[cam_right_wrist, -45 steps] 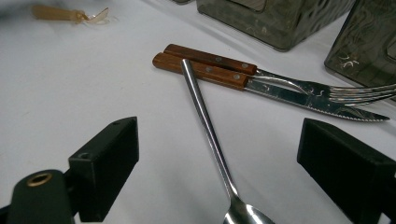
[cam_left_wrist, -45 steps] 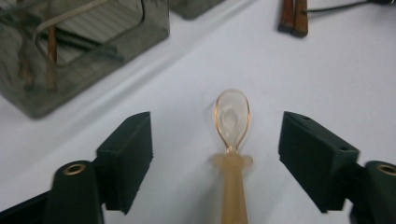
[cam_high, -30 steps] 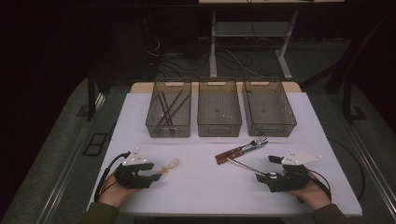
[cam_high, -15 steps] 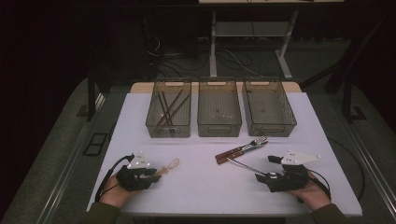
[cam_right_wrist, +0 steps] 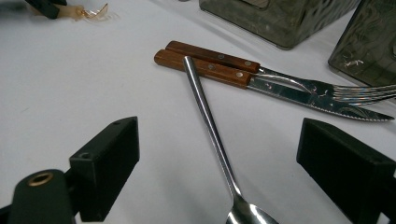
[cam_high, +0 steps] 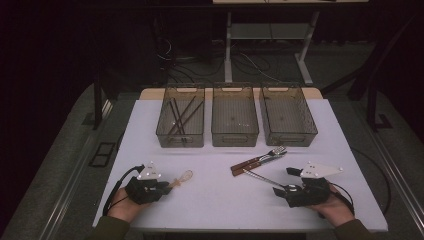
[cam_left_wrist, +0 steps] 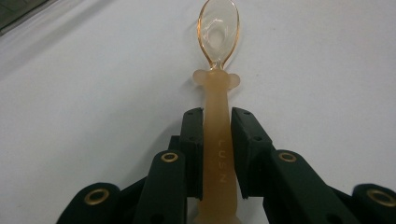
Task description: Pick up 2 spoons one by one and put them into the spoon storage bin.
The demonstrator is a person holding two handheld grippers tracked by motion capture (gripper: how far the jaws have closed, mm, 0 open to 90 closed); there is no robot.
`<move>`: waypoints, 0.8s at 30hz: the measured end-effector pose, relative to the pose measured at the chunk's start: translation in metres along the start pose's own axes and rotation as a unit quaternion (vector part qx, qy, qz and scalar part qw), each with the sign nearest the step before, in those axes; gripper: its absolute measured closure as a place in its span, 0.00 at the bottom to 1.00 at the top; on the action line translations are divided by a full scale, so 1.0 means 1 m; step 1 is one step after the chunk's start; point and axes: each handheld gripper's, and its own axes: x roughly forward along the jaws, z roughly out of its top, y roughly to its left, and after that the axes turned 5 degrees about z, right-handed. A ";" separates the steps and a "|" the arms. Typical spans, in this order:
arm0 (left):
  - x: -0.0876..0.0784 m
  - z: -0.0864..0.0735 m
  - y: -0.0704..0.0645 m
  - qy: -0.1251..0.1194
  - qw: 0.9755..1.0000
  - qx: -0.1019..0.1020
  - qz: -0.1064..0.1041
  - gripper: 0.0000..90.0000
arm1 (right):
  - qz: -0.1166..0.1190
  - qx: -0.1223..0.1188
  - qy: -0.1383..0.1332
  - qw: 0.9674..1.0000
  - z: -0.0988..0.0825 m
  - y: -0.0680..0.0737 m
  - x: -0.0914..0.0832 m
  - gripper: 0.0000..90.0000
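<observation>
The white table (cam_high: 210, 200) is carrying three clear bins (cam_high: 235, 117) along its far edge. Nearer, the left gripper (cam_high: 167, 186) has just been closing and is now clamping the handle of a translucent orange spoon (cam_left_wrist: 215, 116) lying on the table, bowl pointing away. The right gripper (cam_high: 277, 190) is standing wide open around a metal spoon (cam_right_wrist: 210, 126), whose handle is resting on a wooden-handled knife (cam_right_wrist: 205, 69) beside a fork (cam_right_wrist: 224, 57)

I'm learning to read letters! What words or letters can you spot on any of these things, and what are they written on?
"LUSN": raised letters running along the handle of the orange spoon, between the pads of the left gripper.
Nothing else bears writing that can be read: none on the wooden-handled fork, knife, metal spoon or bins.
</observation>
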 end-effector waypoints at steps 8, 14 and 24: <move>-0.001 0.003 0.002 -0.006 1.000 -0.015 -0.005 0.83 | -0.002 0.000 -0.003 1.000 0.000 -0.001 0.000 0.14; -0.003 0.007 -0.001 -0.019 1.000 -0.020 -0.008 0.83 | -0.002 -0.001 0.000 1.000 0.000 -0.001 0.001 0.14; -0.006 0.016 0.001 -0.049 0.998 -0.033 -0.021 0.84 | -0.002 -0.001 -0.002 1.000 0.000 -0.002 0.001 0.14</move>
